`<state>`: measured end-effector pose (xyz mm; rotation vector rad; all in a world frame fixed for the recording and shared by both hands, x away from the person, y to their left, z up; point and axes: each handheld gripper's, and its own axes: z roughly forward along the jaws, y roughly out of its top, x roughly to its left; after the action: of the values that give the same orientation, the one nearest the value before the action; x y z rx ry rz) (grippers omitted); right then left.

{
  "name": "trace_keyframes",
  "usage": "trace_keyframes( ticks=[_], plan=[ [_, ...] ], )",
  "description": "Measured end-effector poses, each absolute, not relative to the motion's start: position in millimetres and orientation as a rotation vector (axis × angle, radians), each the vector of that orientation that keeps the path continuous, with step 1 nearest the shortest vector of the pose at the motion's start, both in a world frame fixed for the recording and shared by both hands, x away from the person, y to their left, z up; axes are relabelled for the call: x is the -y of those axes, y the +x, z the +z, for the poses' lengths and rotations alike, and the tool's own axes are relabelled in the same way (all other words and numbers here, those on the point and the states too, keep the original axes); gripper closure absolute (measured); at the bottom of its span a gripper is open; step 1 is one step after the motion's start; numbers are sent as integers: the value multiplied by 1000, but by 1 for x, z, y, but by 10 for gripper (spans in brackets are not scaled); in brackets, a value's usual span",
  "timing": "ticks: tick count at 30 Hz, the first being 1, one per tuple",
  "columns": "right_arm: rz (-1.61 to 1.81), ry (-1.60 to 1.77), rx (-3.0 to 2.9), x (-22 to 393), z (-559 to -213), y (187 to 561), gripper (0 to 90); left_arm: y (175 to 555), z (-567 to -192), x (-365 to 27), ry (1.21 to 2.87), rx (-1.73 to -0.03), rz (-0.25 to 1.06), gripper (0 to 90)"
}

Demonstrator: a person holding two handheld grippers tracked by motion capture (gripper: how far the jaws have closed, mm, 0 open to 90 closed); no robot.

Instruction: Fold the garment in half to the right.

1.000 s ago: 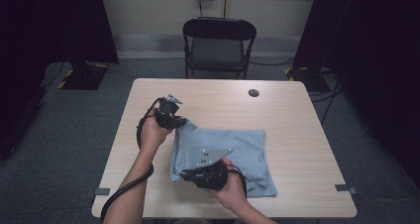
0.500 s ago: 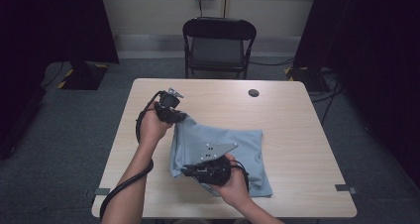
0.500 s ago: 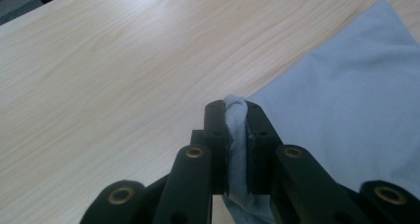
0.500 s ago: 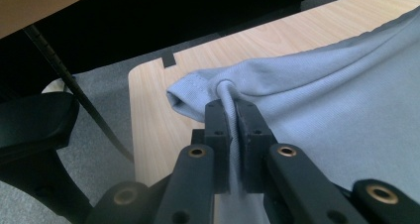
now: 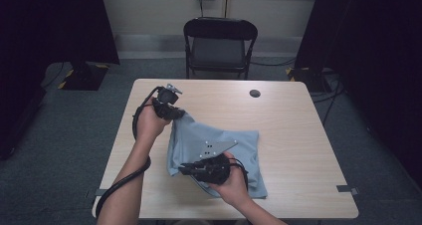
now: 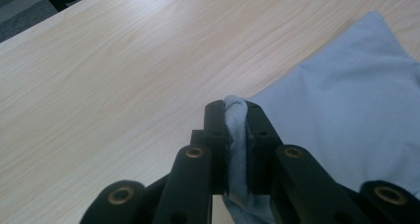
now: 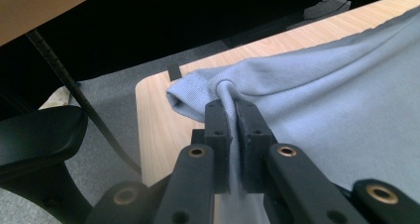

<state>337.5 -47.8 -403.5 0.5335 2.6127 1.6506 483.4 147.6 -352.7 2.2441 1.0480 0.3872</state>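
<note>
A light blue cloth [image 5: 234, 145] lies partly folded on the wooden table [image 5: 298, 135]. My left gripper [image 5: 180, 114] holds its far left corner lifted off the table; in the left gripper view my left gripper [image 6: 236, 116] is shut on a bunched bit of the cloth [image 6: 356, 110]. My right gripper [image 5: 185, 169] pinches the cloth's near left edge; in the right gripper view my right gripper [image 7: 233, 116] is shut on a hemmed fold of the cloth [image 7: 346, 100]. The cloth stretches between the two grips.
A black folding chair [image 5: 219, 46] stands behind the table. A small dark round object [image 5: 255, 93] lies near the table's far edge. Bare wood lies to the right of the cloth. Dark panels stand at both sides of the room.
My left gripper has risen with the cloth's corner, pulling that side of the cloth up off the table. My right gripper has stayed about where it was.
</note>
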Motion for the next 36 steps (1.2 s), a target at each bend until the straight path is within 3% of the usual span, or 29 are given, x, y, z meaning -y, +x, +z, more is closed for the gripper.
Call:
trace_keyframes(
  ticks=[13,36],
  plan=[
    [1690,525,-2606,39,-396,339,854,481,-342,-160,2236,-1065,391,830],
    [1700,578,-2563,80,-390,335,853,488,-329,-112,2278,-984,357,829]
  ],
)
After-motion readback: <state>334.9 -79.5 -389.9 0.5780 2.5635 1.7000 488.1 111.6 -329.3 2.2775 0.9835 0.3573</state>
